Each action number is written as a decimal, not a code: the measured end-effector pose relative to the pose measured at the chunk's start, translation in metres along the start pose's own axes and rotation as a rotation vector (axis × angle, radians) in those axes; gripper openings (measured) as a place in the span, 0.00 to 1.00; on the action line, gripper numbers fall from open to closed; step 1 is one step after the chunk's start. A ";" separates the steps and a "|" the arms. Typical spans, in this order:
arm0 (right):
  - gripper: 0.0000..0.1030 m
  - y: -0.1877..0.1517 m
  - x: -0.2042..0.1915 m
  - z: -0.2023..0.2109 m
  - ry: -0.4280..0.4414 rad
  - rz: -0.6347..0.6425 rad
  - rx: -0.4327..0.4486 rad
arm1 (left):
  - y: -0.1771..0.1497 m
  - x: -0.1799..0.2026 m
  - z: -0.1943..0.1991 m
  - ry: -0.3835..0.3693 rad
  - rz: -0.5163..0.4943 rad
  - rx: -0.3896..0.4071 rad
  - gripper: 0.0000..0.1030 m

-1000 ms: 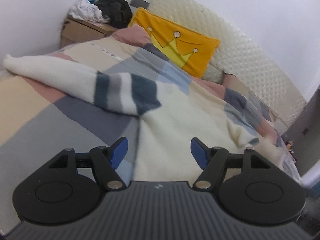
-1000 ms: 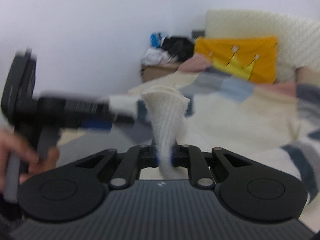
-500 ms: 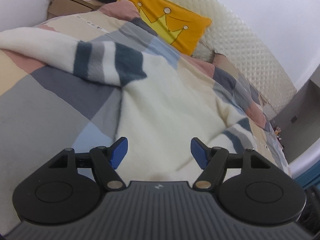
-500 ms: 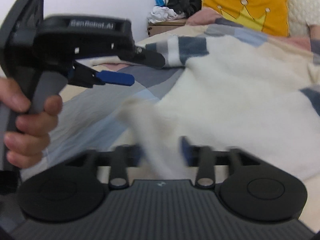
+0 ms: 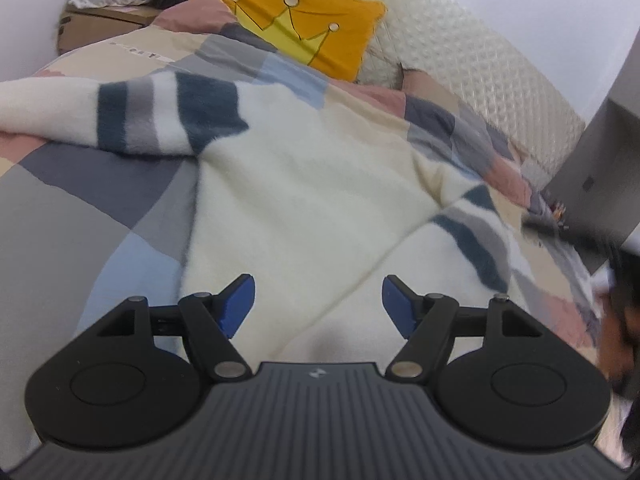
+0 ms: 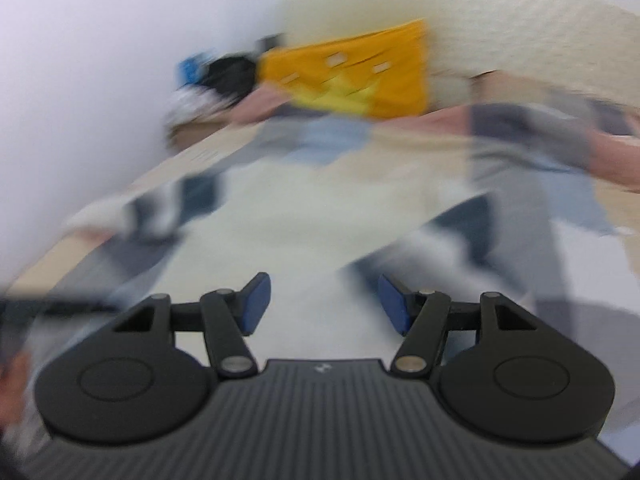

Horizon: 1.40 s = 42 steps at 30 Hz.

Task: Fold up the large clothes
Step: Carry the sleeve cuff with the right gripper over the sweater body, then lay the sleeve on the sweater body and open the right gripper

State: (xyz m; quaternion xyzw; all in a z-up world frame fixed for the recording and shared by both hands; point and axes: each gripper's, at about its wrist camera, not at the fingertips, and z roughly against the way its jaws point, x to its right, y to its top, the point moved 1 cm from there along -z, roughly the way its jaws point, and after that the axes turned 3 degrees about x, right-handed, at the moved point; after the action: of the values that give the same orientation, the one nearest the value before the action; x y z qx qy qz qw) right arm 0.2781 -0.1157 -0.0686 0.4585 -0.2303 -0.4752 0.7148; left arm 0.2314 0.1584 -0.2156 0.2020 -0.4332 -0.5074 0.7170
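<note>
Right now your left gripper (image 5: 318, 300) hangs spread over the sweater's (image 5: 304, 184) near hem, nothing between its pads. Your right gripper (image 6: 324, 304) has just been opening and holds nothing, blurred above the same cream body. That sweater lies flat on the quilt (image 5: 72, 216), one striped sleeve stretched left, bare quilt beside it. Beyond sit the pillow (image 5: 304, 28) and headboard (image 5: 472, 76).

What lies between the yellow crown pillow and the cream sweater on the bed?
In the left wrist view, only patchwork bedcover lies between the crown pillow and the sweater.
</note>
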 end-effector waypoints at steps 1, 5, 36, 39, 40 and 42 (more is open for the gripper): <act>0.60 0.008 0.015 -0.011 -0.051 -0.013 0.017 | -0.001 0.002 -0.003 0.005 -0.006 -0.003 0.73; 0.60 0.031 0.076 -0.066 -0.184 -0.129 0.011 | -0.005 0.006 -0.013 0.010 -0.015 -0.009 0.73; 0.14 0.037 0.206 -0.186 -0.344 -0.280 -0.123 | -0.021 0.009 -0.062 0.036 -0.069 -0.084 0.73; 0.14 0.020 0.216 -0.198 -0.359 -0.296 -0.111 | -0.021 0.007 -0.065 0.049 -0.078 -0.088 0.73; 0.14 0.016 0.220 -0.199 -0.356 -0.312 -0.100 | -0.021 0.007 -0.066 0.051 -0.075 -0.088 0.73; 0.14 0.009 0.224 -0.201 -0.349 -0.325 -0.090 | -0.020 0.005 -0.067 0.050 -0.067 -0.090 0.73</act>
State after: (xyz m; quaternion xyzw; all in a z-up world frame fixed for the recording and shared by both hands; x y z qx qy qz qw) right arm 0.5356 -0.2261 -0.1800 0.3682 -0.2521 -0.6658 0.5980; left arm 0.2764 0.1360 -0.2643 0.1967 -0.3848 -0.5449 0.7185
